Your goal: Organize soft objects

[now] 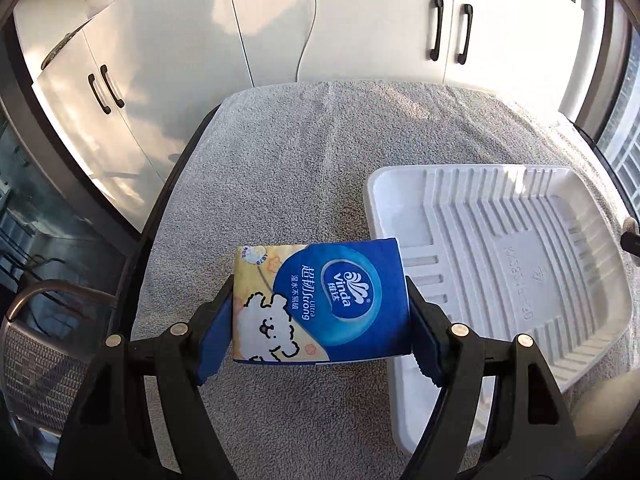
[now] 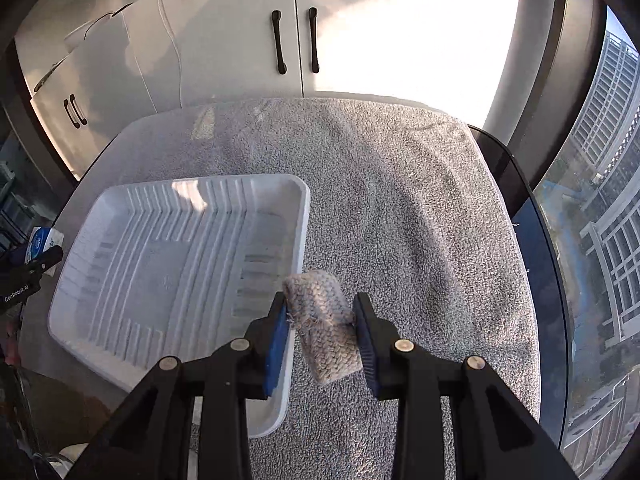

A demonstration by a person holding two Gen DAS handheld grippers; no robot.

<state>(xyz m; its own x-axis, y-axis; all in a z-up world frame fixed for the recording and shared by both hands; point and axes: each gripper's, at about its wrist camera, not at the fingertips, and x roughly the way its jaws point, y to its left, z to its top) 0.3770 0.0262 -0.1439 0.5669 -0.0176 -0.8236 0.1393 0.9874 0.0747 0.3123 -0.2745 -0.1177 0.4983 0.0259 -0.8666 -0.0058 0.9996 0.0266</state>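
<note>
The left gripper (image 1: 320, 312) clamps a blue and yellow tissue pack (image 1: 320, 300) by its two short ends, holding it flat above the gray towel (image 1: 280, 168) that covers the table, with the pack's right end just over the left rim of the white plastic tray (image 1: 500, 256). The right gripper (image 2: 322, 332) pinches a small folded beige woven cloth (image 2: 324, 328) between its blue pads (image 2: 276, 344), the cloth standing on end just beside the tray's right rim (image 2: 306, 216). The ribbed tray lies on the towel between the two grippers, nearer the table's front edge than its back edge, and nothing rests inside it. In the right wrist view the left gripper (image 2: 40, 258) and its tissue pack (image 2: 42, 240) show at the tray's far left side. Behind the table's back edge stand white cabinets (image 2: 296, 40) with black handles (image 2: 278, 40). City buildings (image 2: 608, 208) show through the window past the table's right edge.
</note>
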